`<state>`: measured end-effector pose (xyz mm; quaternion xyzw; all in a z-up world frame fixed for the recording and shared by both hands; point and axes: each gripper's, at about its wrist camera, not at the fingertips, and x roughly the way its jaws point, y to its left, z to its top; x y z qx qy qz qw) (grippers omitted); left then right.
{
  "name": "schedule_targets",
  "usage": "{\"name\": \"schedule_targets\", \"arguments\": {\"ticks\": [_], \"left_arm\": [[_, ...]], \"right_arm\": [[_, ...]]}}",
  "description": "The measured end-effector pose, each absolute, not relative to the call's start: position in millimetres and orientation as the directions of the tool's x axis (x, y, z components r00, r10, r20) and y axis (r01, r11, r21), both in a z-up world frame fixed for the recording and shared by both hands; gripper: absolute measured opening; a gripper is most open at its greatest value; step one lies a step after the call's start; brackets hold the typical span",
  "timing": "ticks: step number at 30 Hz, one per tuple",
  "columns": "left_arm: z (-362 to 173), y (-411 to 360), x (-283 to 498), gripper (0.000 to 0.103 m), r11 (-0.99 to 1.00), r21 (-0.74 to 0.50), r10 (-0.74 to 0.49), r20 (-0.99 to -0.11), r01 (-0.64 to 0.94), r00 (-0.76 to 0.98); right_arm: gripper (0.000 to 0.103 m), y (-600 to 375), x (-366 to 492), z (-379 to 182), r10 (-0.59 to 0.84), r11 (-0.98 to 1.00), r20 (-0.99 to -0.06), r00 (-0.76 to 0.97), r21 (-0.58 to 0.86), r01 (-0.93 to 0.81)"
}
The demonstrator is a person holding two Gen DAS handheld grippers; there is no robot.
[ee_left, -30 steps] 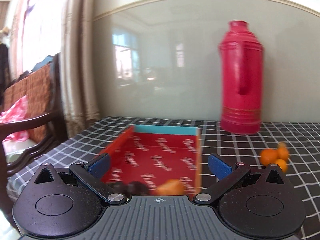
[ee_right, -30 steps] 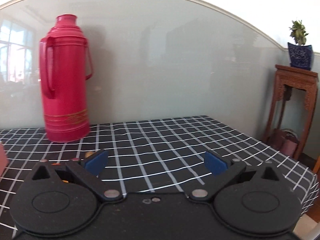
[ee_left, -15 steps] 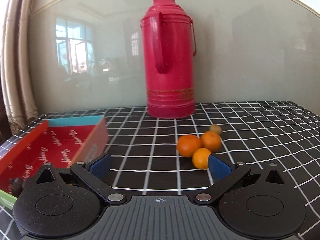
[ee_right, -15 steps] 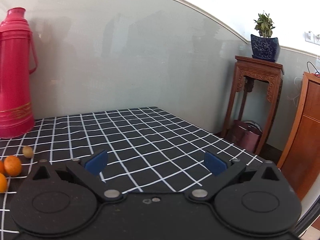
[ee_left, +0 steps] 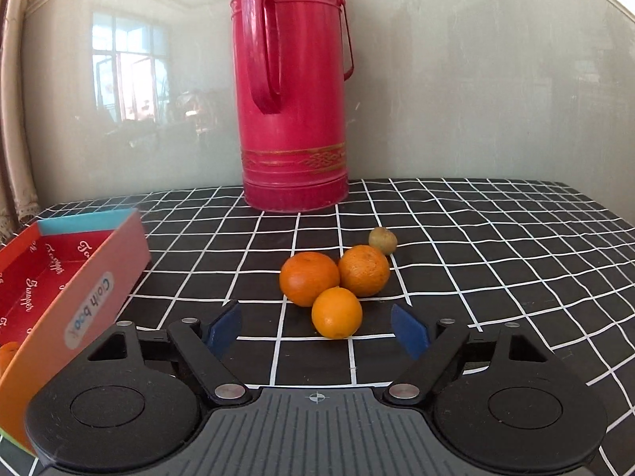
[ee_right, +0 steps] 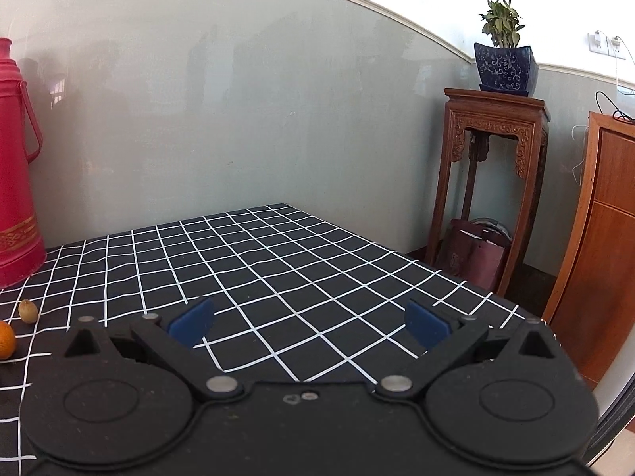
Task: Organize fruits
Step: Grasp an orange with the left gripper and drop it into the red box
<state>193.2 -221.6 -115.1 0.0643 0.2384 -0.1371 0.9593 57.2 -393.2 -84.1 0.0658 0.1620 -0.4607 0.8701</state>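
Leftmost in the left wrist view, a red open box sits on the table, which wears a black cloth with white grid lines; an orange shape at the box's near edge is probably a fruit already inside, though only a sliver shows. Further right, a tall red thermos stands against the wall. In front of it lies a cluster of three oranges, touching one another, with a small greenish fruit just behind the rightmost. The left gripper points at this cluster; its fingers have just been closing but stand apart, and the nearest orange sits just ahead of the gap, not pressed by either pad. In the right wrist view, the right gripper holds its fingers wide over bare cloth, gripping nothing. A carved wooden stand bearing a potted plant rises beyond the table's right end.
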Motion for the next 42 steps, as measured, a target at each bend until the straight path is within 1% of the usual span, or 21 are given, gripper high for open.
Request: {"name": "schedule_targets", "arguments": {"ticks": [2, 4, 6, 7, 8, 10, 11, 13, 14, 18, 22, 25, 27, 31, 33, 35, 37, 42], "left_arm": [[-116, -224, 197, 0.081, 0.954, 0.057, -0.231, -0.483, 0.294, 0.845], [-117, -226, 201, 0.078, 0.954, 0.049, -0.233, -0.496, 0.295, 0.836], [-119, -228, 206, 0.068, 0.952, 0.036, -0.242, -0.522, 0.304, 0.818], [-119, -229, 209, 0.065, 0.951, 0.027, -0.247, -0.536, 0.309, 0.807], [-120, -229, 212, 0.057, 0.95, 0.016, -0.253, -0.548, 0.312, 0.798], [-121, -228, 215, 0.051, 0.948, -0.004, -0.265, -0.561, 0.317, 0.785], [-122, -228, 216, 0.046, 0.948, -0.007, -0.266, -0.565, 0.318, 0.781], [-124, -229, 219, 0.033, 0.945, -0.02, -0.277, -0.577, 0.326, 0.768], [-124, -228, 220, 0.031, 0.944, -0.029, -0.285, -0.579, 0.33, 0.764], [-123, -224, 217, 0.031, 0.943, -0.037, -0.294, -0.562, 0.331, 0.773], [-117, -224, 205, 0.031, 0.941, 0.025, -0.279, -0.5, 0.336, 0.82], [-112, -216, 200, 0.031, 0.946, 0.041, -0.266, -0.472, 0.322, 0.841], [-107, -208, 195, 0.031, 0.954, 0.067, -0.236, -0.432, 0.292, 0.87], [-90, -181, 184, 0.031, 0.974, 0.122, -0.145, -0.323, 0.193, 0.935], [-83, -160, 185, 0.031, 0.984, 0.114, -0.095, -0.3, 0.135, 0.949], [-77, -135, 189, 0.031, 0.994, 0.095, -0.029, -0.298, 0.06, 0.954], [-74, -110, 197, 0.031, 0.997, 0.082, 0.036, -0.318, -0.011, 0.947], [-79, -51, 219, 0.031, 0.989, 0.028, 0.14, -0.434, -0.142, 0.89]], "right_arm": [[0.097, -394, 58, -84, -0.775, 0.573, -0.344, 0.531, -0.028, 0.819], [0.097, -393, 59, -84, -0.767, 0.582, -0.348, 0.539, -0.024, 0.813], [0.097, -390, 60, -84, -0.761, 0.59, -0.35, 0.546, -0.026, 0.807], [0.097, -388, 61, -84, -0.759, 0.594, -0.35, 0.549, -0.029, 0.804], [0.097, -387, 62, -84, -0.756, 0.6, -0.35, 0.553, -0.031, 0.799], [0.097, -385, 64, -85, -0.748, 0.611, -0.351, 0.563, -0.034, 0.791], [0.097, -384, 65, -84, -0.747, 0.614, -0.35, 0.566, -0.035, 0.789], [0.097, -383, 66, -84, -0.744, 0.619, -0.348, 0.57, -0.039, 0.784], [0.097, -382, 66, -84, -0.743, 0.621, -0.348, 0.572, -0.04, 0.783], [0.097, -381, 67, -84, -0.741, 0.626, -0.347, 0.575, -0.046, 0.779], [0.097, -381, 66, -83, -0.739, 0.63, -0.343, 0.58, -0.045, 0.776], [0.097, -380, 66, -82, -0.733, 0.636, -0.345, 0.586, -0.041, 0.771], [0.097, -377, 67, -81, -0.729, 0.642, -0.34, 0.594, -0.04, 0.765], [0.097, -369, 72, -79, -0.712, 0.665, -0.334, 0.618, -0.039, 0.746], [0.097, -363, 76, -79, -0.7, 0.68, -0.334, 0.631, -0.042, 0.732], [0.097, -356, 80, -79, -0.685, 0.697, -0.335, 0.646, -0.044, 0.716], [0.097, -347, 85, -79, -0.67, 0.714, -0.331, 0.664, -0.042, 0.699], [0.097, -321, 99, -78, -0.626, 0.76, -0.32, 0.711, -0.048, 0.648]]}}
